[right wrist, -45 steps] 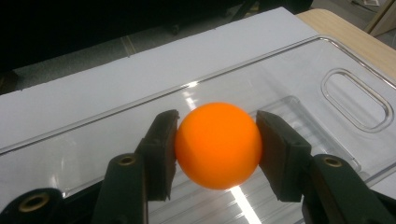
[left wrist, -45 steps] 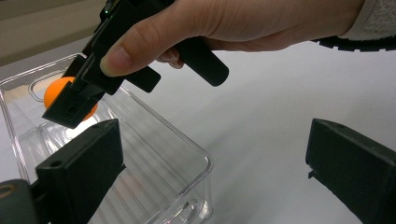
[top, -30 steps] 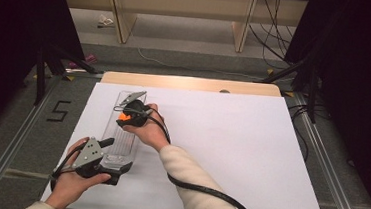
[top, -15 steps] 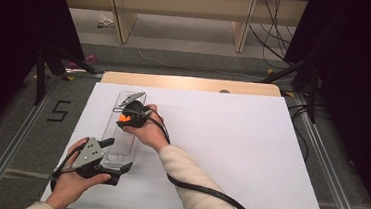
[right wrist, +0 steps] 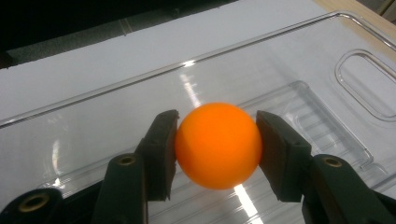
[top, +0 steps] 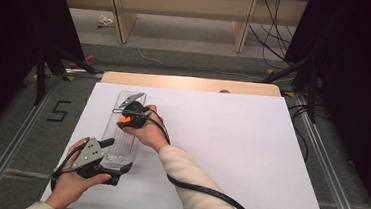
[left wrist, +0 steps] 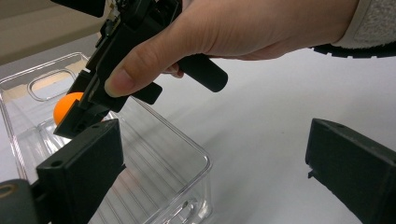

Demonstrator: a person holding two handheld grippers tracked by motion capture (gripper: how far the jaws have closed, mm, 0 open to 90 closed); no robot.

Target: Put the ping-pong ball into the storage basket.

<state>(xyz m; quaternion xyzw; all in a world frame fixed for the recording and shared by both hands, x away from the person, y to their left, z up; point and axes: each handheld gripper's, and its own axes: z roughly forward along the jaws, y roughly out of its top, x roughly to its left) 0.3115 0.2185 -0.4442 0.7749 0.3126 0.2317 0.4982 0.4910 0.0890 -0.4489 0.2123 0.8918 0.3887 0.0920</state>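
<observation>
While the right gripper clamps the orange ball between its two pads, it holds the ball low over the floor of the clear tray, which lies lengthwise at the left side of the white table. In the right gripper view the pads press on opposite sides of the ball near its widest part, and the ribbed tray floor shows just beneath; I cannot tell whether the ball touches it or hangs a little above.

The left gripper sits at the tray's near end. In the left gripper view its jaws stand wide apart, one over the inside of the tray and the other out over the bare table, so the near wall lies between them without being pinched. It steadies nothing firmly.

The risks follow from that. A smooth round ball held by flat pads on two small contact spots can squirt out if the grip tightens off-centre or the hand tilts. If the jaws let go while the ball is above the floor, it will likely bounce on hard plastic and roll along the ribs, perhaps over the low rim. The tray is light; a nudge from the right gripper against a wall could slide it on the table, since the left jaws are not closed on it.
</observation>
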